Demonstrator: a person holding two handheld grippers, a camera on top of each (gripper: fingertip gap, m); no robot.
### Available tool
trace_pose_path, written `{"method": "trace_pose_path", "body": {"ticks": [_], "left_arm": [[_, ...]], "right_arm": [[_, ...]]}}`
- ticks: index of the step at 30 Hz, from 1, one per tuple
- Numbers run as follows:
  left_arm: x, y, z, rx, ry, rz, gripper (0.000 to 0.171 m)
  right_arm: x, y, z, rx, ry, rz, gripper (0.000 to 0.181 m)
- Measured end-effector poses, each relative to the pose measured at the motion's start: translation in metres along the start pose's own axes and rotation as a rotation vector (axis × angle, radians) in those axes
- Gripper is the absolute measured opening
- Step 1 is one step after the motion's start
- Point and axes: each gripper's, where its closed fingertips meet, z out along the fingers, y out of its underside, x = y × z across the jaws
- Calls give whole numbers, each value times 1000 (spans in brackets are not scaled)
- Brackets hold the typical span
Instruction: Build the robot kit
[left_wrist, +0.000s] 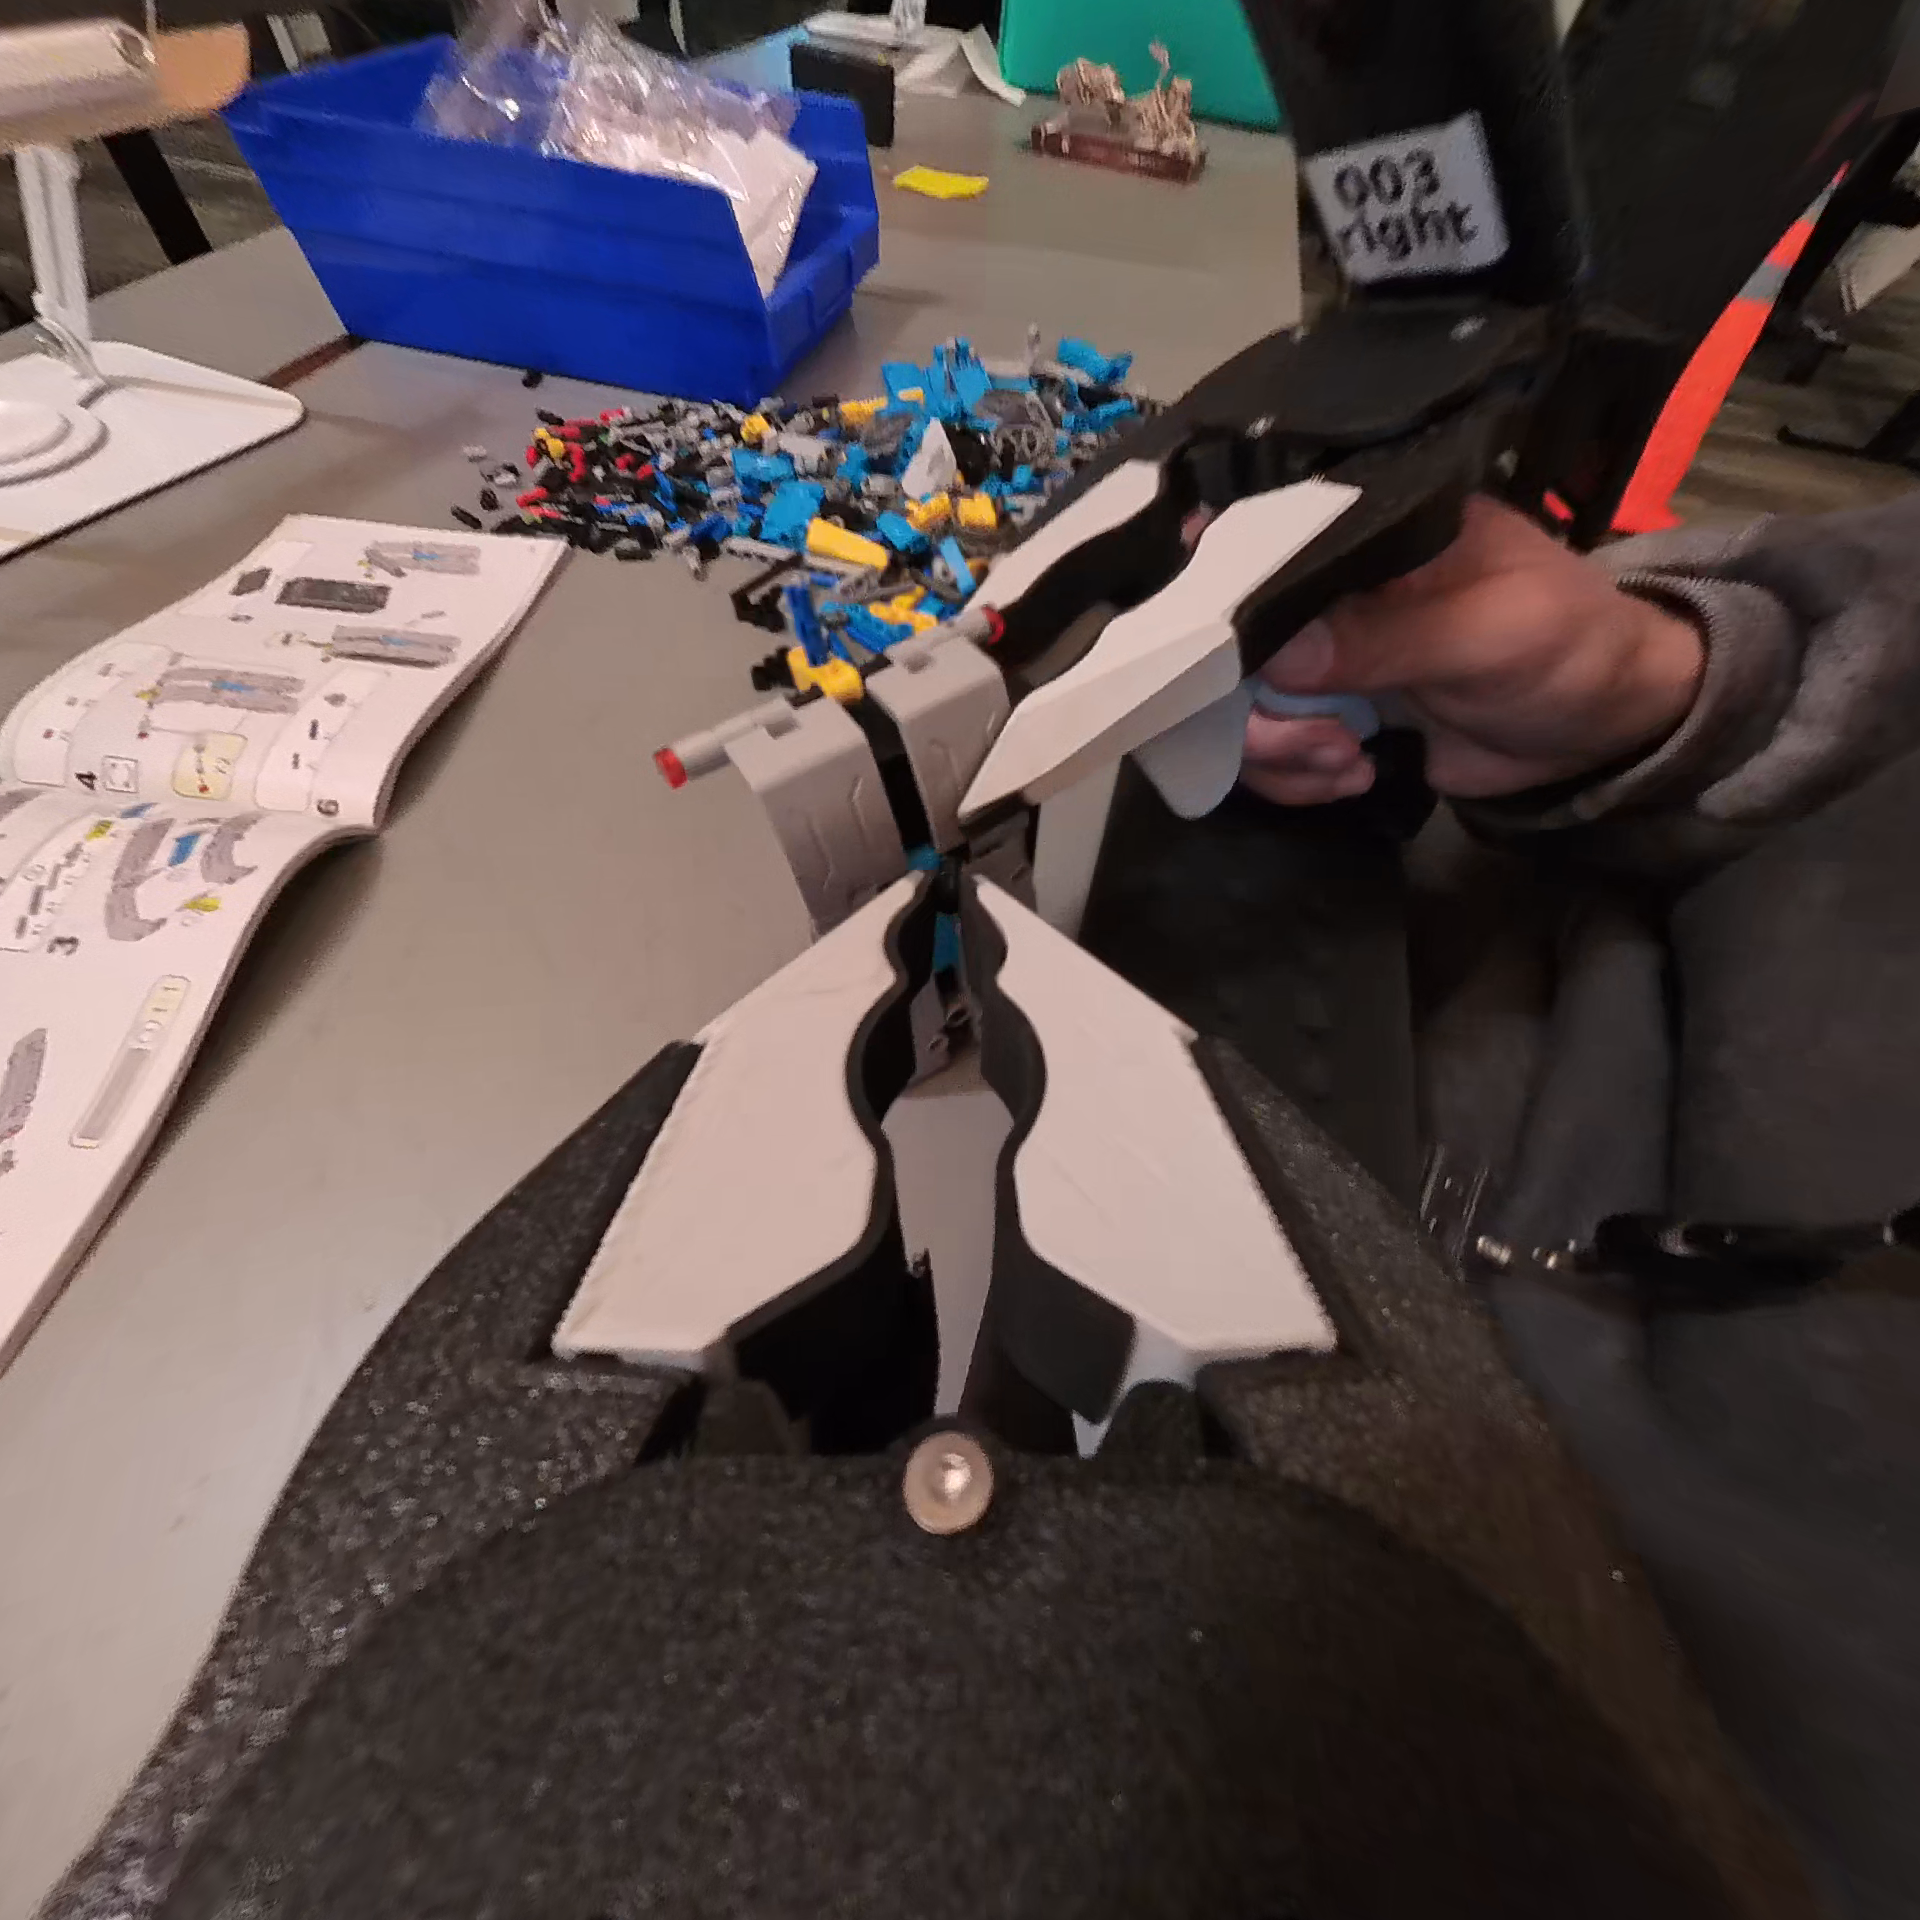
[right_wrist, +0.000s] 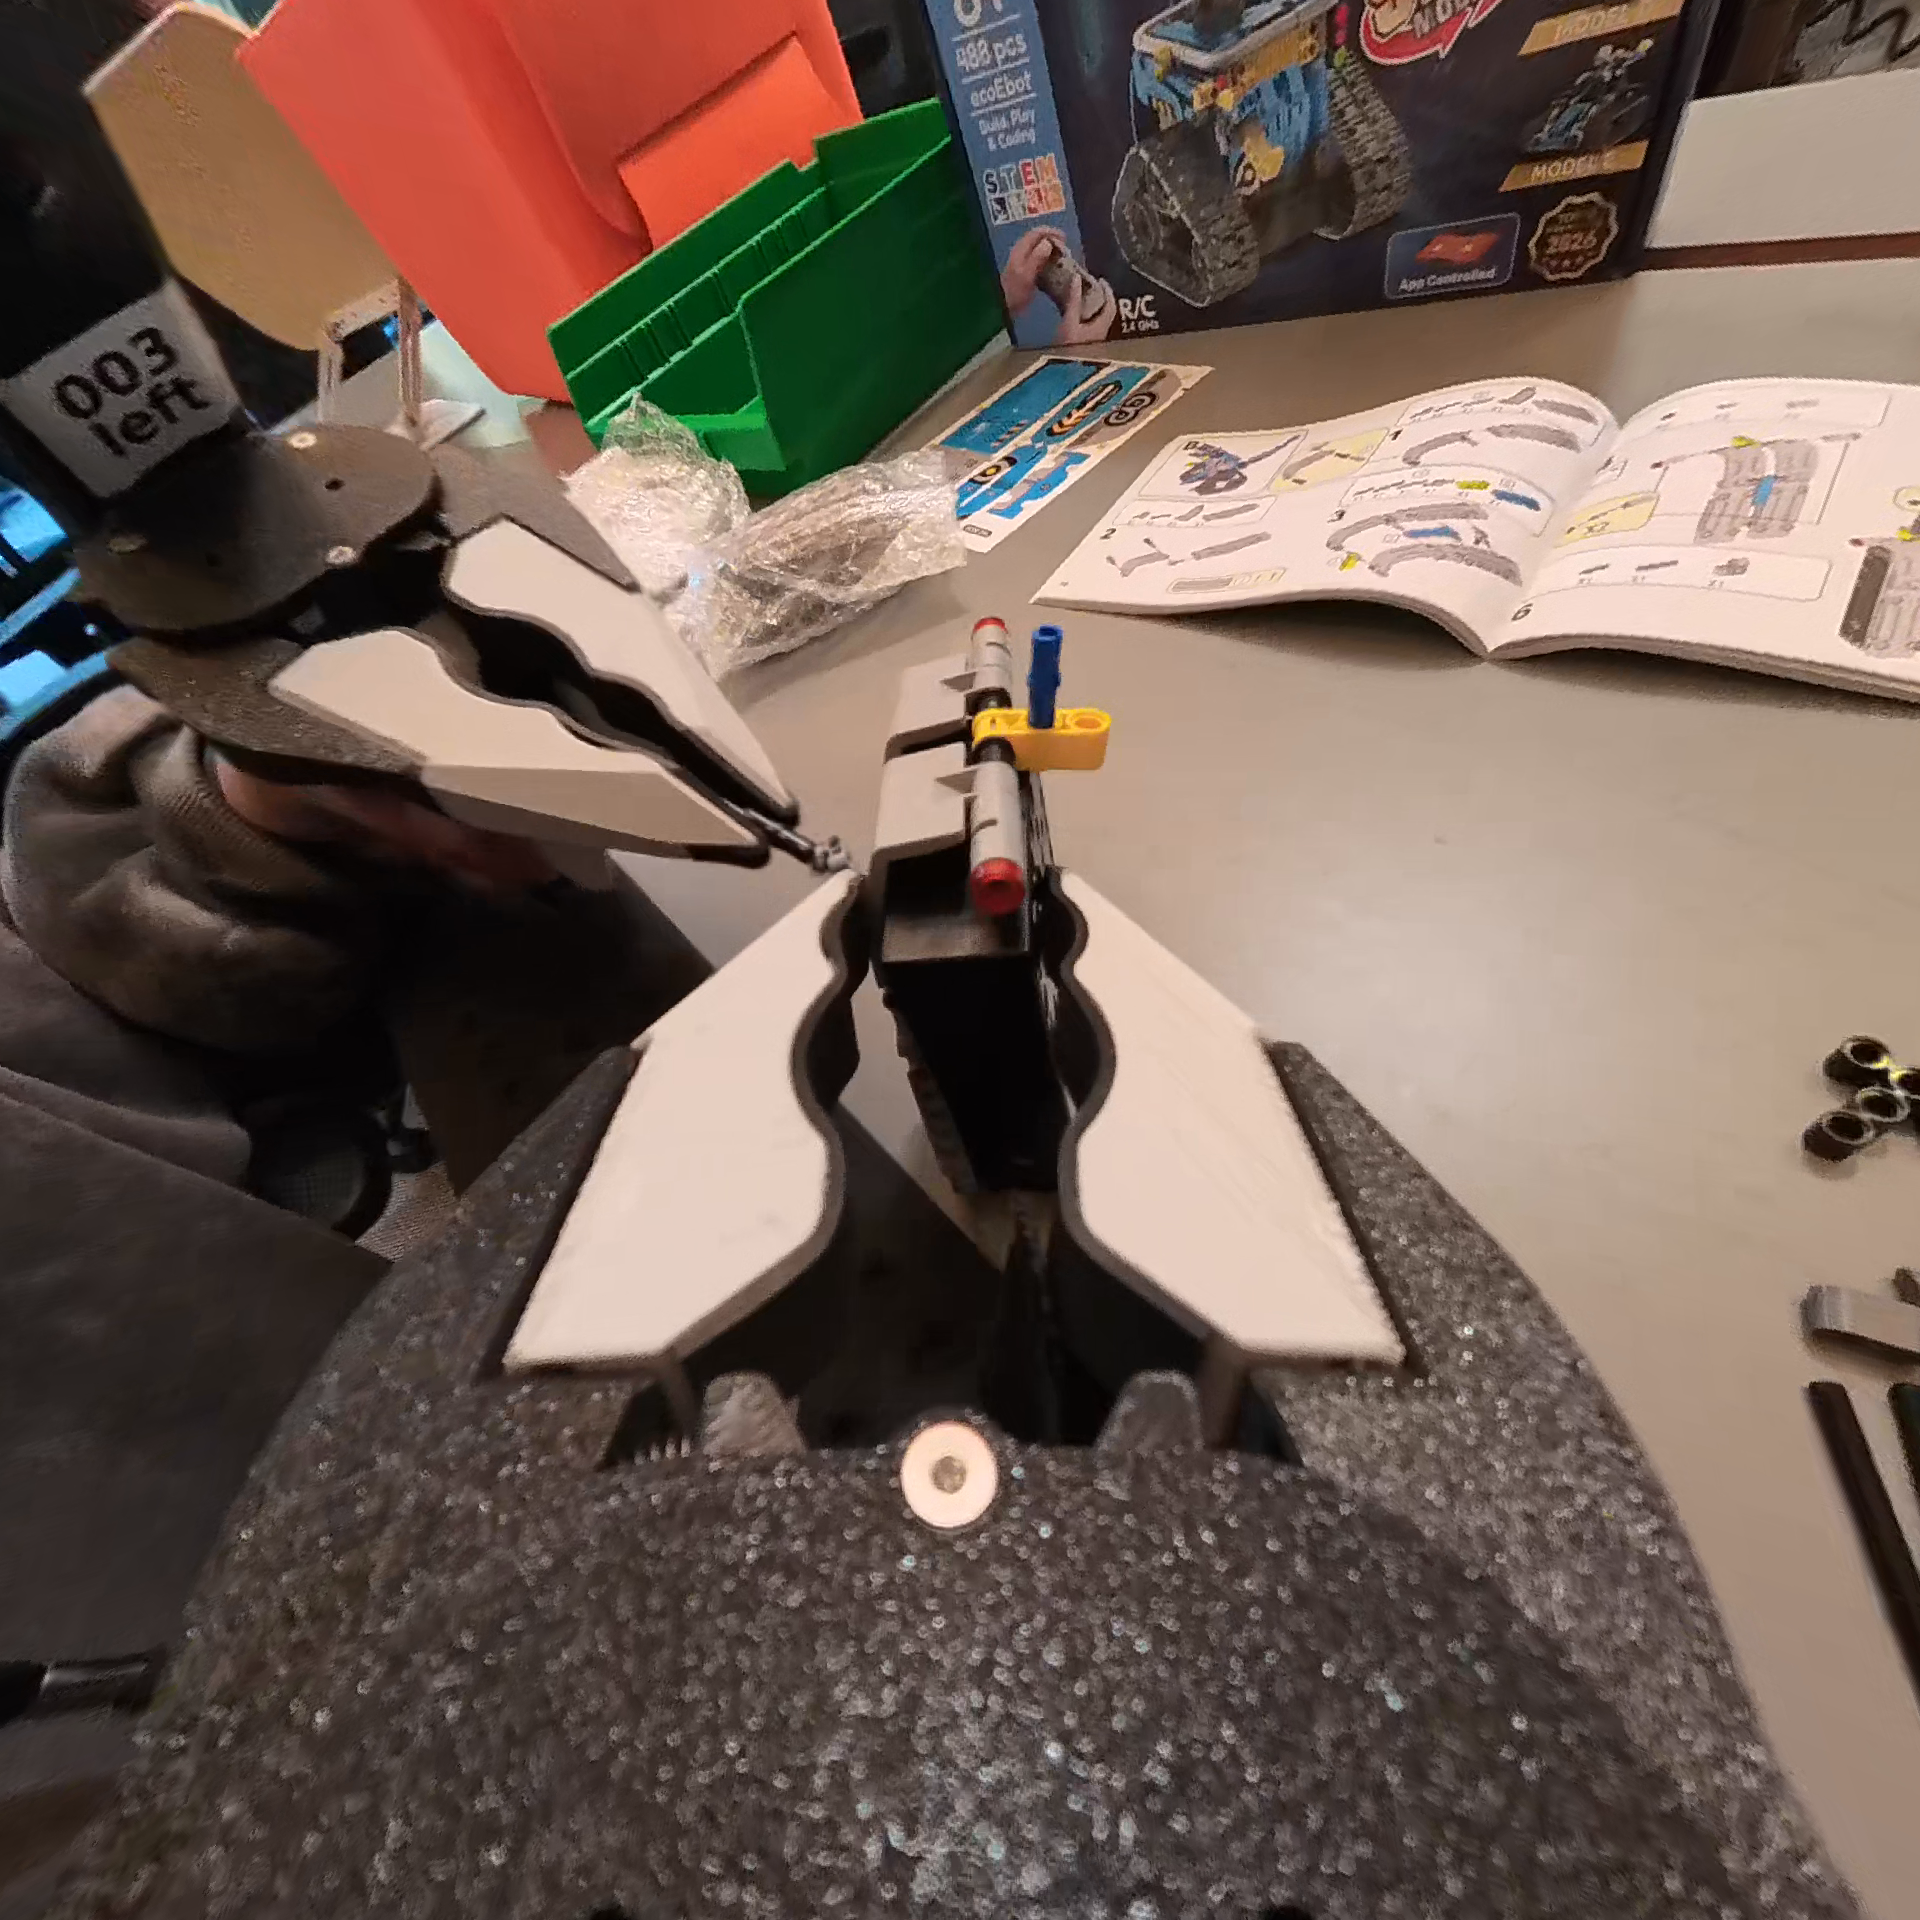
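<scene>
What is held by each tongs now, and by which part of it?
Right tongs grip the grey-and-black brick assembly by its black lower end. Left tongs pinch a small black pin by one end, at their tips.

Both the left gripper (left_wrist: 940, 894) and right gripper (left_wrist: 971, 717) clamp the grey brick assembly (left_wrist: 831, 810) above the table (left_wrist: 499, 987).

Grey table (left_wrist: 499, 935), perhaps carpeted floor.
</scene>
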Motion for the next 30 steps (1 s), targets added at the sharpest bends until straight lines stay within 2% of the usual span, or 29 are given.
{"method": "trace_pose_path", "body": {"ticks": [6, 8, 10, 14, 19, 27, 30], "left_arm": [[-39, -13, -7, 63, -180, -61, 3], [-45, -7, -5, 52, -160, -120, 3], [-36, -7, 2, 52, -100, -142, 3], [-37, -10, 3, 44, -139, -100, 3], [-28, -6, 6, 27, -129, -78, 3], [-26, -2, -2, 27, -158, -90, 3], [-22, -4, -10, 50, -163, -114, 3]], "right_arm": [[6, -2, -2, -8, -115, 85, 33], [3, -1, -3, -12, -169, 82, 33], [0, -1, 0, -10, -214, 58, 33], [-1, -1, 1, -40, -256, -43, 34], [1, 9, -8, -105, -202, -151, 35], [0, 11, -10, -94, -171, -112, 33], [6, 7, -8, -81, -170, -35, 33]]}}
